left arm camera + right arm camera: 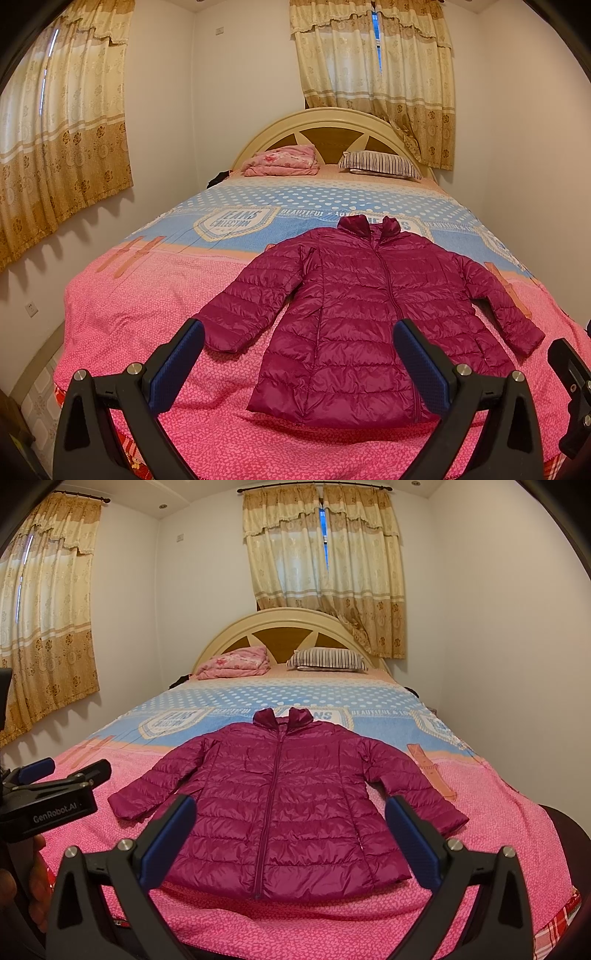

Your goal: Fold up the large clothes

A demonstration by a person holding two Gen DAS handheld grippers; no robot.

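Note:
A magenta quilted puffer jacket [362, 314] lies flat and zipped on the bed, collar toward the headboard, both sleeves spread out; it also shows in the right wrist view [284, 805]. My left gripper [299, 332] is open and empty, held above the foot of the bed, short of the jacket's hem. My right gripper [290, 808] is open and empty, likewise held near the hem. The left gripper also shows at the left edge of the right wrist view [62, 768].
The bed cover [147, 325] is pink near me and blue farther off. A folded pink quilt [284, 160] and a striped pillow [380, 164] lie by the headboard [332, 125]. Walls and curtains [62, 147] close in on both sides.

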